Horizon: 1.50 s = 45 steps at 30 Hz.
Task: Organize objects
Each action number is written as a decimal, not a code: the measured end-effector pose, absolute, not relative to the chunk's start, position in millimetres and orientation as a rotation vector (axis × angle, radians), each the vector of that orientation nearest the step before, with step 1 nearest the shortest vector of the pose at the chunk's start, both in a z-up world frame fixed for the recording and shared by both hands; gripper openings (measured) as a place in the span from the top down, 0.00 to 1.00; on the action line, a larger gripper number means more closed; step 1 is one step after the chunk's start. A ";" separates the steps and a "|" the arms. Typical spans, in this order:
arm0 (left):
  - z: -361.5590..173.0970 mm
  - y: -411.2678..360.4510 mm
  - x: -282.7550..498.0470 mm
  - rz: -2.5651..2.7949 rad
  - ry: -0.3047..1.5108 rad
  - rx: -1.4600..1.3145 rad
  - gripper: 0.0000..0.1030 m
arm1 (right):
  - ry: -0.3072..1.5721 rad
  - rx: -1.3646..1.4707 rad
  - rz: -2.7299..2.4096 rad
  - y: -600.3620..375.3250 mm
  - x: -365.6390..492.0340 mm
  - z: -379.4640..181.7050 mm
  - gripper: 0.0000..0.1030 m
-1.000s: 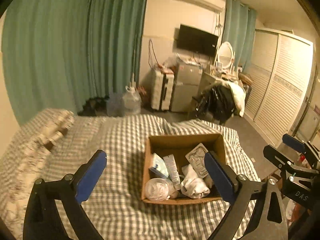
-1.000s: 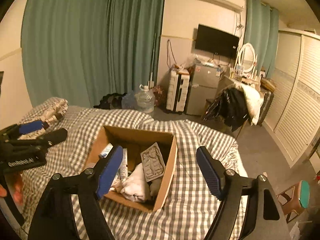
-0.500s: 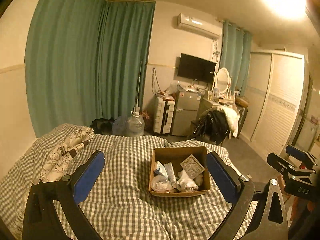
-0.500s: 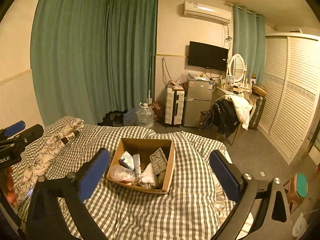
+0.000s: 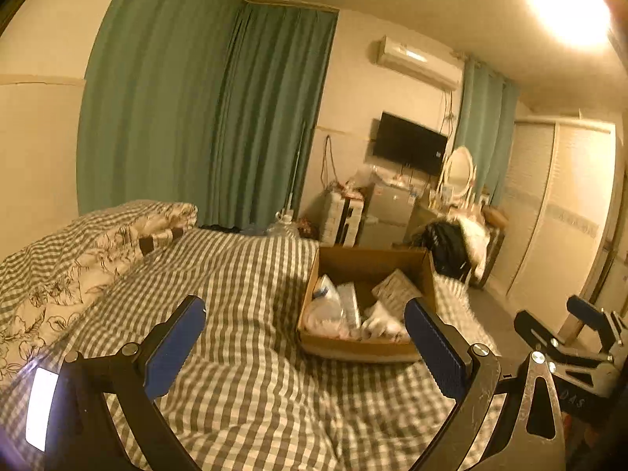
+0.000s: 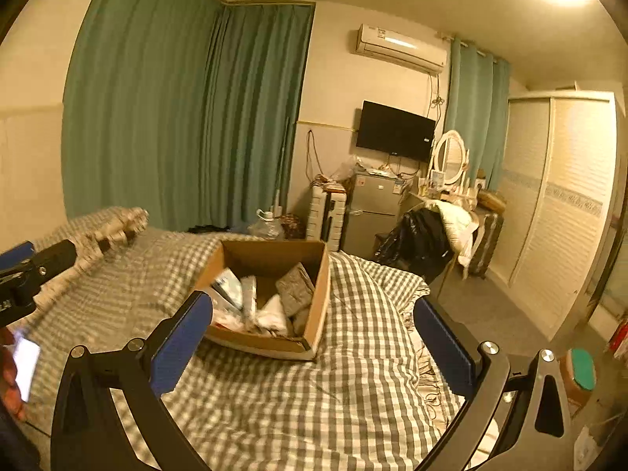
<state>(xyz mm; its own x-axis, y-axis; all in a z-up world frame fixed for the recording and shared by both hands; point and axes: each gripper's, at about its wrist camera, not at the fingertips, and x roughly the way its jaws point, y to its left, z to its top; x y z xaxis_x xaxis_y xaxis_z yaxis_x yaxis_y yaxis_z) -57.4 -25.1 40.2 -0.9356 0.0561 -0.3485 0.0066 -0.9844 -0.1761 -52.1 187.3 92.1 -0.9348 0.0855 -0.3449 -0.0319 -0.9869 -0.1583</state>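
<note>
Showing only on the right wrist view, a green-topped stool (image 6: 581, 369) stands beside the bed (image 6: 353, 373).

Grey-and-white check across the bedcover (image 6: 353, 373). White with black floral print on the pillow (image 5: 78, 259) at nine o'clock. Plain brown on the cardboard box (image 6: 320, 298), with white and grey among its contents (image 6: 274, 314). Blue on the finger pads (image 5: 174, 347), black on the frames behind them. Teal on the curtains (image 6: 157, 117) from ten to twelve o'clock. Black on the television (image 6: 394, 131), white on the air conditioner (image 6: 400, 49) at one o'clock.
</note>
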 end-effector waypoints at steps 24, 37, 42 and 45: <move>16.2 -11.9 -61.4 3.032 -0.186 -0.656 0.00 | -0.115 -0.662 2.999 198.0 -75.9 58.3 0.00; 16.1 -12.4 -63.9 3.029 -0.180 -0.679 0.00 | -0.116 -0.669 2.993 200.1 -76.5 58.4 0.00; 16.1 -12.1 -63.7 3.028 -0.179 -0.679 0.00 | -0.121 -0.670 2.995 198.6 -75.9 58.0 0.00; 16.1 -11.9 -63.6 3.028 -0.177 -0.680 0.00 | -0.123 -0.670 2.995 198.2 -75.5 57.7 0.00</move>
<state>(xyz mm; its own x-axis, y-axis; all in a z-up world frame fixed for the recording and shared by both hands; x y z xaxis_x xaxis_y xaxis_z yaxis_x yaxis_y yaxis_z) -63.6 -11.9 16.1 -0.9038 0.0570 -0.4242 -0.0072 -0.9930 -0.1180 -75.5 198.2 57.7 -0.9026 0.0857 -0.4218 -0.0509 -0.9944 -0.0930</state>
